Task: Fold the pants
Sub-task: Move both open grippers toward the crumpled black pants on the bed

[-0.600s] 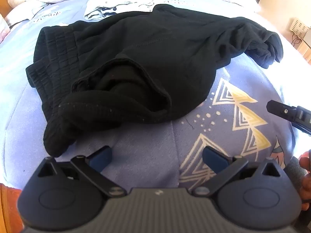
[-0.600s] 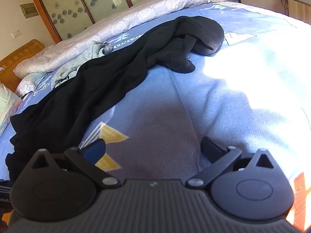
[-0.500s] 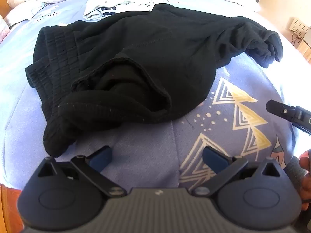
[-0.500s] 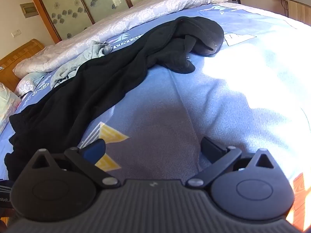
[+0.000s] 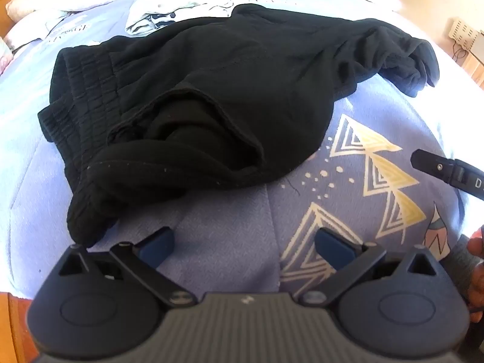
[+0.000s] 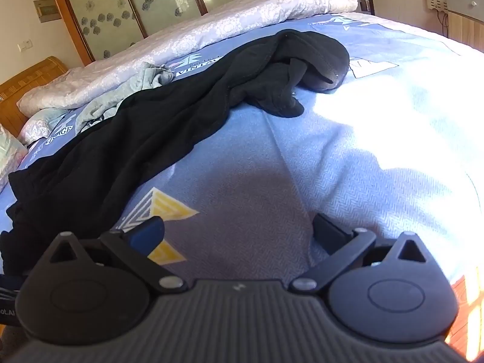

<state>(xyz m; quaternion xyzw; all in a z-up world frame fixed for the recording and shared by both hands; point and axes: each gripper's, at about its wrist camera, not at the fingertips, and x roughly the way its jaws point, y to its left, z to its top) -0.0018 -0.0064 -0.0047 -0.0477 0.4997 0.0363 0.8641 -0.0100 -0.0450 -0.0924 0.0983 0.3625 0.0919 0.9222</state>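
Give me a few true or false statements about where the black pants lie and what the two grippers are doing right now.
1. The crumpled black fabric pants lie on the blue patterned bedsheet. True.
2. The left gripper is clamped on the waistband. False: its jaws stand open over bare sheet, with nothing between them.
3. The right gripper is open and holds nothing. True.
4. The pants are already folded into a neat rectangle. False: they lie bunched and stretched out unfolded.
5. A pale grey-green garment lies beyond the pants, near the rolled quilt. True.
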